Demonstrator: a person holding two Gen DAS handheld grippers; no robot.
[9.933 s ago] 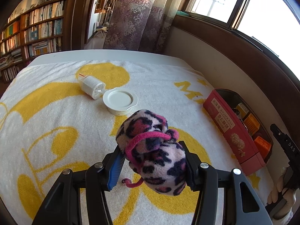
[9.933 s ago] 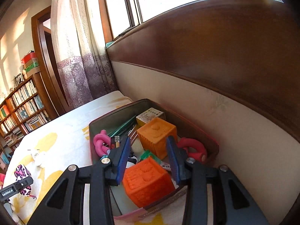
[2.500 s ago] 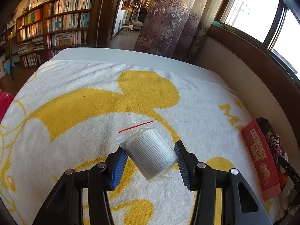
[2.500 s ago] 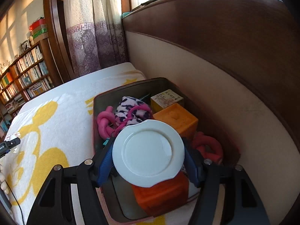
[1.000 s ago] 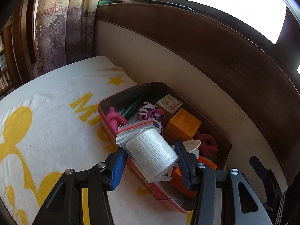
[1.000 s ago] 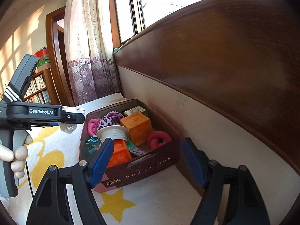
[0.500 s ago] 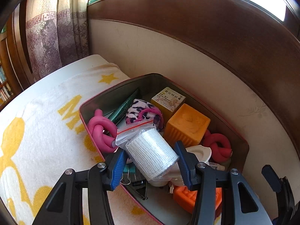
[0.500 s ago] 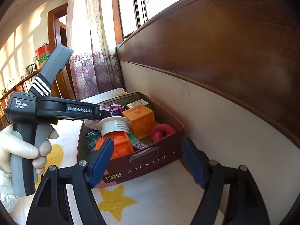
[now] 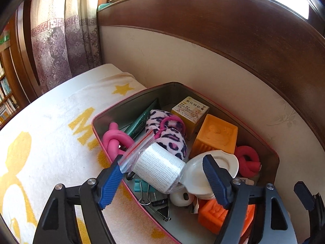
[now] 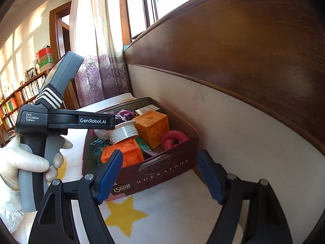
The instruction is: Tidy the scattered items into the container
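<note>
Bagged gauze roll point(image 9: 157, 168) between parted left tongs point(image 9: 162, 180), seemingly loose

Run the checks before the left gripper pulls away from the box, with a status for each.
1. Left gripper jaws spread wide: ok.
2. Bagged gauze roll over the box interior: ok.
3. Roll free of both jaws: cannot tell; bag edge lies at the left one.
4. Roll settled: cannot tell; it leans on the white lid.
5. Right gripper open, outside the box: ok.
</note>
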